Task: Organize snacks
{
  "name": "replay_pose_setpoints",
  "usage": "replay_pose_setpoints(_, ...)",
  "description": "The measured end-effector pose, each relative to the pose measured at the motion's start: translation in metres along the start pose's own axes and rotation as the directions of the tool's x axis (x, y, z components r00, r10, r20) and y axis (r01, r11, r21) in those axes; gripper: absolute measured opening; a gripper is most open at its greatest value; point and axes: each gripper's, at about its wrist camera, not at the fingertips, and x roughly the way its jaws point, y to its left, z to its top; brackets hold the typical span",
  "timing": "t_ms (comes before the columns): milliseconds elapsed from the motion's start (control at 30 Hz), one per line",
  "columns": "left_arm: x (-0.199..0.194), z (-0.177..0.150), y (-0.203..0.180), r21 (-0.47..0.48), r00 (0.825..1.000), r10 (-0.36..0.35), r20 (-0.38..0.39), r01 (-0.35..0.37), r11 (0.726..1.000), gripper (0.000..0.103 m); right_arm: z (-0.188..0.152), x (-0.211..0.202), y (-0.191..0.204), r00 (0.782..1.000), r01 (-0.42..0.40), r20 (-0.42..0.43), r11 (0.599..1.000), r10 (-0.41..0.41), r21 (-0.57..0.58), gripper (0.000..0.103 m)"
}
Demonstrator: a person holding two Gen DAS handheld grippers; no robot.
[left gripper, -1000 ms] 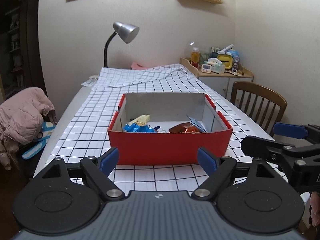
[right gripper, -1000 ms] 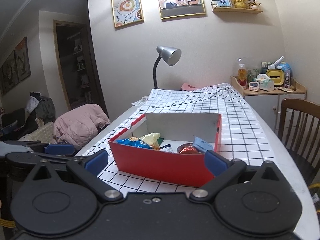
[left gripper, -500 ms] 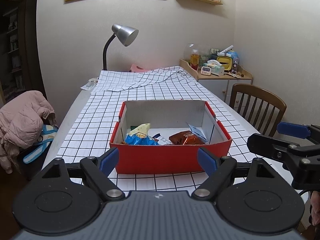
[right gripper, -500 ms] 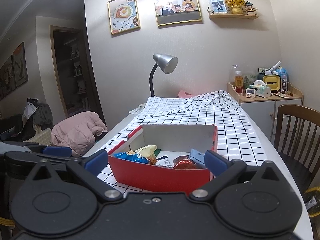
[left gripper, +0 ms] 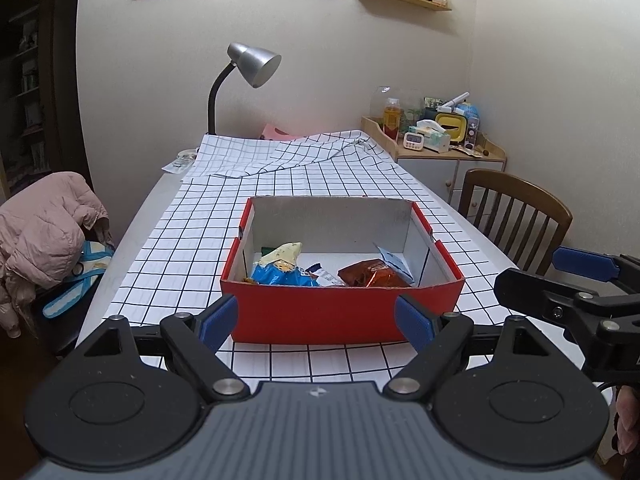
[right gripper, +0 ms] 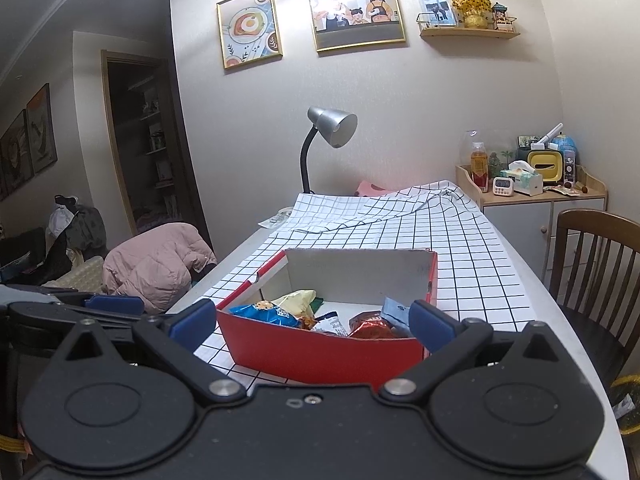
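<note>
Now I've backed both tongs off, left gripper (left gripper: 316, 322) and right gripper (right gripper: 311, 318) released; snacks (left gripper: 328, 270) sit boxed at twelve o'clock.

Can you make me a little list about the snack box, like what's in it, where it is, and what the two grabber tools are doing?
box: red box, open top, on the checked tablecloth
inside the box: blue snack bag, yellow snack bag, shiny red-brown snack bag, small light-blue packet
left tool: open, empty, in front of the box
right tool: open, empty, in front of the box
nearby: grey lamp at the far end of the table, wooden chair at the right
</note>
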Motion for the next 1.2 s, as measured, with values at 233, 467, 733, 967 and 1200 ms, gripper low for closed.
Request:
replay_pose_setpoints(233, -0.001, -0.001, 0.001, -0.002, 1.000, 0.020, 0.010, -0.020, 1.000, 0.086, -0.001, 0.000, 0.001, 1.000, -0.005, 0.000, 1.000, 0.005, -0.001, 0.103)
replay_pose_setpoints(467, -0.002, -0.005, 0.003, -0.001, 1.000, 0.020, 0.014, -0.020, 1.000, 0.086, -0.001, -0.002, 0.003, 1.000, -0.011, 0.002, 1.000, 0.011, -0.003, 0.103)
replay_pose_setpoints(733, -0.005, -0.008, 0.007, -0.006, 0.999, 0.009, 0.032, -0.009, 1.000, 0.086, -0.003, -0.005, 0.004, 1.000, -0.013, 0.000, 1.000, 0.013, -0.002, 0.103)
replay_pose_setpoints(967, -0.006, -0.011, 0.013, -0.022, 0.999, 0.013, 0.042, -0.012, 1.000, 0.086, -0.006, -0.004, 0.003, 1.000, -0.012, -0.008, 1.000, 0.012, 0.004, 0.103)
replay_pose_setpoints(1200, -0.004, -0.011, 0.015, -0.035, 0.999, 0.036, 0.036, -0.035, 0.999, 0.086, -0.007, -0.004, 0.002, 1.000, -0.010, -0.009, 1.000, 0.010, 0.008, 0.103)
